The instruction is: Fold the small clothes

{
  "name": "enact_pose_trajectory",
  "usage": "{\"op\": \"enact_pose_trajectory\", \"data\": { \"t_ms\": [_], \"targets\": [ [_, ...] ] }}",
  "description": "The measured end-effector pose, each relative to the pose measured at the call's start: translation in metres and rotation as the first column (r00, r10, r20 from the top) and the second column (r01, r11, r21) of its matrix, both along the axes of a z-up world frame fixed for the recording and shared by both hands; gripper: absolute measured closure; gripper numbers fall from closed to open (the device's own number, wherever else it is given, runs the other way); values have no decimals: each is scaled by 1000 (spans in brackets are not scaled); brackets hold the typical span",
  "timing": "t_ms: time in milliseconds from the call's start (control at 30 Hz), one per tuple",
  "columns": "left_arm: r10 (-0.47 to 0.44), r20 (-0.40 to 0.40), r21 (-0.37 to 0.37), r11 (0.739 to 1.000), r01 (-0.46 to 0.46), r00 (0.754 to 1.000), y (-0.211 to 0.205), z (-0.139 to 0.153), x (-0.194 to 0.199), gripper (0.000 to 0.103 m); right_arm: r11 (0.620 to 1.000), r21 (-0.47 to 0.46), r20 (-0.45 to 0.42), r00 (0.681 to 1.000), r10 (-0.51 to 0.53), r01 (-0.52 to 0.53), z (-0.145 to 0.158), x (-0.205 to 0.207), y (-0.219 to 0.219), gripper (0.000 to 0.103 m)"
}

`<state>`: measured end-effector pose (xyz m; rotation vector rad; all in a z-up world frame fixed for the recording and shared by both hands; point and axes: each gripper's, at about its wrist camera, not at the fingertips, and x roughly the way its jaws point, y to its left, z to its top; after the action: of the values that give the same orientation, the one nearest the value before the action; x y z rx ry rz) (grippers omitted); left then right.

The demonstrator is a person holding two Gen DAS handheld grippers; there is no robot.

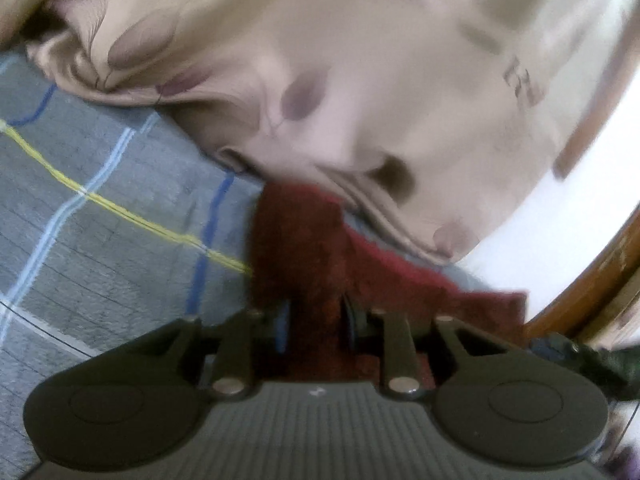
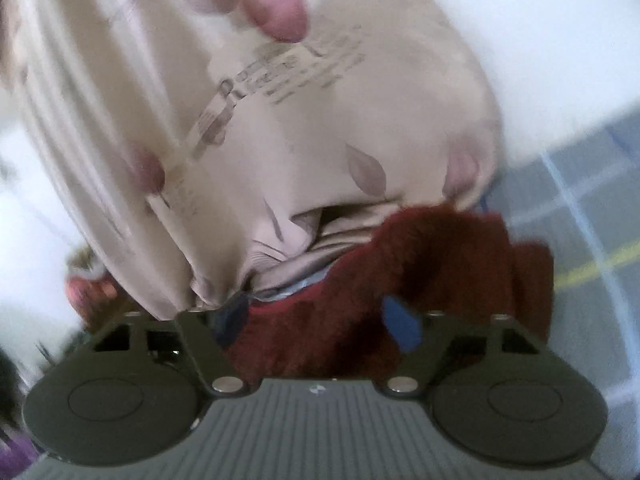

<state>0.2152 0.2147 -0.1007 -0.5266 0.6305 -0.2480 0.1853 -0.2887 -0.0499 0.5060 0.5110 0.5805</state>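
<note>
The dark red fleecy garment (image 1: 320, 248), soft, light and floppy, lies on the grey checked bedsheet (image 1: 100, 200) beside a beige leaf-print cover (image 1: 360, 80), its edge pinched in the left gripper (image 1: 314, 320), while the right gripper (image 2: 320, 320) straddles a fold, jaws part-open; hems look best to grip.

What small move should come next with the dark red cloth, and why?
Probably lift and draw the dark red fleece cloth clear of the beige leaf-print bedding before folding. The left claw is pinched on a bunched fold of it; the right claw stands wider with cloth between its fingers. One edge lies tucked against the bedding, above the grey plaid sheet.
</note>
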Motion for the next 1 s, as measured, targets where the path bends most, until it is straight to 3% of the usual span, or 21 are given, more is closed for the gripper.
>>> {"op": "enact_pose_trajectory", "data": {
  "t_ms": [67,133,167,200,267,300,400,533,600,633,667,700,767,833,867,1000],
  "targets": [
    [17,-11,55,998,-17,1000,-5,-5,-4,75,998,-42,-78,996,47,-51,-8,21,4,71],
    [34,-12,59,998,-33,999,-5,-6,-8,75,995,-96,-138,990,23,-36,-24,41,2,75],
    [33,1,81,996,-33,999,-6,-4,-9,75,983,-182,-159,985,-66,36,-32,51,-2,74],
    [28,10,117,993,-29,1000,-8,-2,-10,75,980,-168,-176,975,-136,107,-36,55,-14,75],
    [12,11,126,992,-13,1000,-10,0,-9,75,983,54,-190,968,-164,177,-38,45,-45,76],
    [10,14,122,993,-11,1000,-10,1,-9,75,982,69,-174,971,-164,178,-35,38,-52,76],
    [16,20,112,994,-18,1000,-9,1,-9,75,979,-94,-134,973,-190,179,-24,14,-54,75],
    [35,15,85,996,-36,999,-8,-4,-10,71,972,-218,-176,976,-130,90,-29,-4,-49,61],
    [41,7,71,997,-42,999,-7,-6,-11,69,968,-247,-173,980,-96,52,-33,-11,-42,61],
    [45,5,75,996,-45,999,-6,-6,-10,63,965,-258,-165,982,-95,50,-33,-14,-38,61],
    [51,2,89,995,-51,999,-6,-6,-9,56,958,-283,-140,986,-94,51,-33,-16,-33,66],
    [54,3,102,993,-54,999,-4,-6,-9,56,948,-314,-119,989,-84,43,-31,-18,-28,88],
    [53,-11,101,994,-52,999,0,-9,-6,55,931,-360,-99,990,-96,54,-27,-24,-23,90],
    [51,-22,68,996,-49,998,4,-12,-4,54,935,-342,-70,990,-124,93,-21,-40,-33,92],
    [55,-29,79,996,-52,998,3,-13,-3,46,945,-307,-68,987,-143,116,-20,-51,-44,92],
    [67,-21,81,995,-65,998,2,-15,-2,45,971,-214,-199,969,-149,105,-54,-65,-68,92]
  ]
}}
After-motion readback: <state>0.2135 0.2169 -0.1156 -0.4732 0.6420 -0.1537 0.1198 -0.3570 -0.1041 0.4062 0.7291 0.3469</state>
